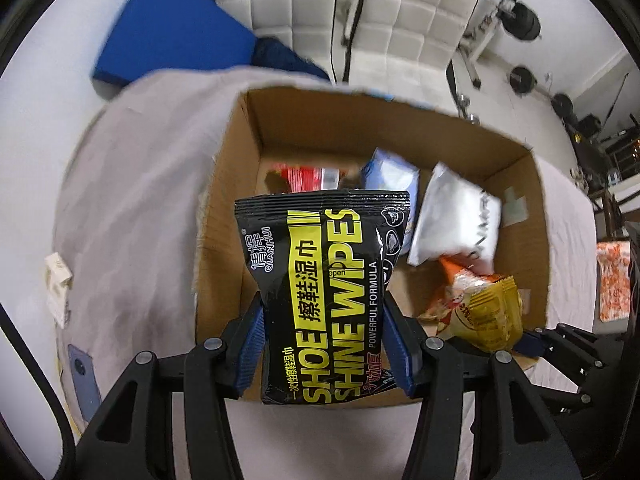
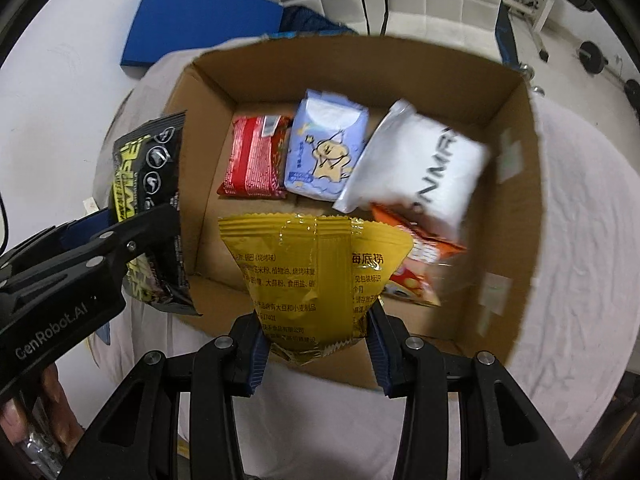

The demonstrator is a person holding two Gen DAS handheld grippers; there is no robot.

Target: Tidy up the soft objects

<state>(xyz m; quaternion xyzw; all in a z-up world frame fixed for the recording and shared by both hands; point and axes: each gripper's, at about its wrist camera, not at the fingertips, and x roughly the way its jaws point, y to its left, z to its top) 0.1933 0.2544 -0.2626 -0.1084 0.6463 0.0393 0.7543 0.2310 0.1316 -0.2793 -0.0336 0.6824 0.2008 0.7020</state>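
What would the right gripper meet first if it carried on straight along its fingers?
Probably the cardboard box floor or the orange snack packet lying there. The right gripper, shut on the yellow snack bag, points down into the box; depth is unclear.

Both tools are matte black plastic linkages with round silver screw heads at the joints. The left gripper [image 1: 324, 344] and right gripper [image 2: 316, 344] carry ribbed blue finger pads [image 1: 251, 350]. White "GenRobot.AI" lettering marks the left body at eight o'clock — bare fingers [image 2: 52, 408] below.
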